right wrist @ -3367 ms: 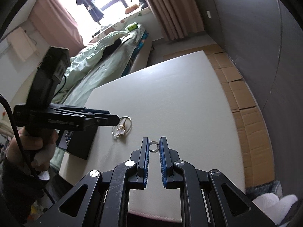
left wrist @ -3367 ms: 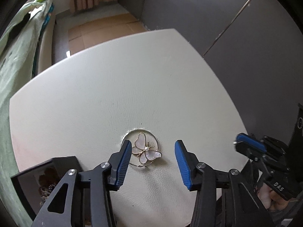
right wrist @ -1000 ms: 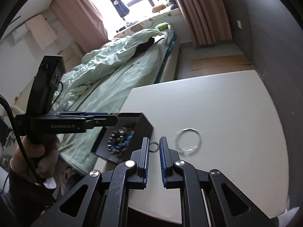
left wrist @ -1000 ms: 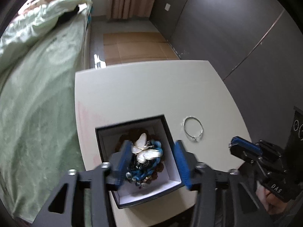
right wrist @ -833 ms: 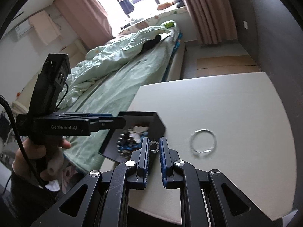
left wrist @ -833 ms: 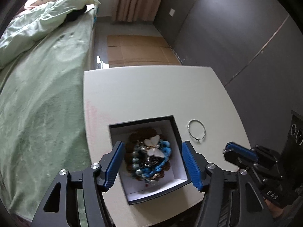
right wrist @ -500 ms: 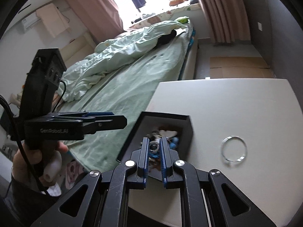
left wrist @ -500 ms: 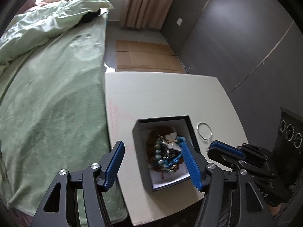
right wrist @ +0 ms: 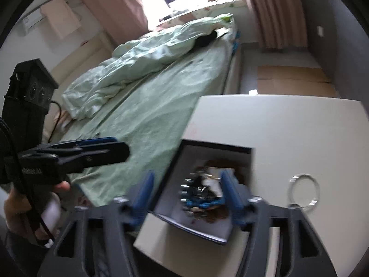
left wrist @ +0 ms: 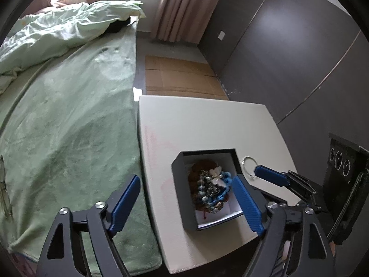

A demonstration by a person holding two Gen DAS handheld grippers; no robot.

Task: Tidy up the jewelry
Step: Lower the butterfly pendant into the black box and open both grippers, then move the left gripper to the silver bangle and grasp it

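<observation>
Biggest thing around is the bed (left wrist: 69,120) with its green blanket, running right along the far-left side of the box's table (left wrist: 196,120), which is white. The landmark here is the black jewelry box (left wrist: 182,198), open, sitting near the table's front edge on the side closest to the bed. Left hand-held gripper (left wrist: 188,202) has its blue fingers spread wide with nothing between them; one finger hangs over the bed side of the box, the other over the box's right wall. Right hand-held gripper (right wrist: 188,199) is blurry but also spread wide and holding nothing, hovering over the box. Inside the box there's a tangled pile of beads (left wrist: 212,189), blue and brown, with a pale butterfly piece (left wrist: 215,173) on top. Just right of the box, a thin silver bangle (right wrist: 304,188) lies flat on the table.
</observation>
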